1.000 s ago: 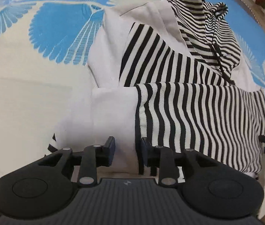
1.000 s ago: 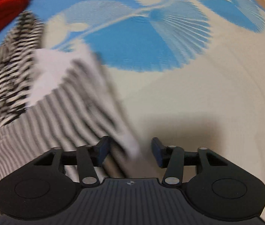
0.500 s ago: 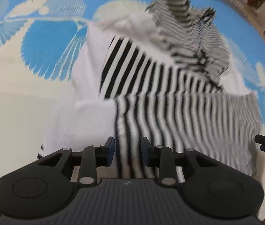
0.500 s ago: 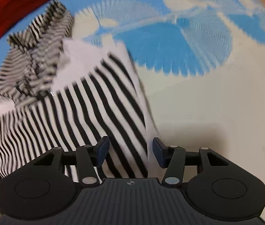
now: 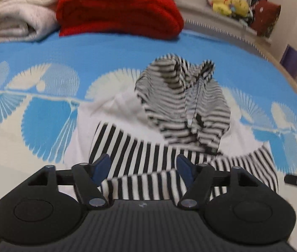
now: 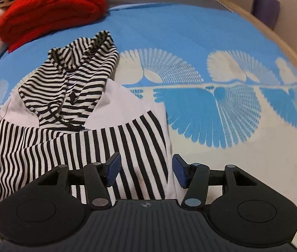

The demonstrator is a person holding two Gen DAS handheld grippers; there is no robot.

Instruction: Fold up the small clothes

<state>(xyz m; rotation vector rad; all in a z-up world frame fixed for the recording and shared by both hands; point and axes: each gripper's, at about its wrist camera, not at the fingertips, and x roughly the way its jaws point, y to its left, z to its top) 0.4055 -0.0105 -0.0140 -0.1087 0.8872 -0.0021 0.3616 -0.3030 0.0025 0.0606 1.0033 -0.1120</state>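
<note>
Soft knit cloth on the striped hoodie (image 6: 79, 124); woven, matt bedspread (image 6: 190, 42); fleecy red blanket (image 5: 117, 8); terry-looking, perhaps, on the blurred cream towel (image 5: 16, 10); matt black plastic gripper bodies, ribbed.

I see the hoodie (image 5: 169, 147) hood motion-blurred in the left view; its near hem is hidden behind both grippers. Left frame edge crops its left side in the right view.
</note>
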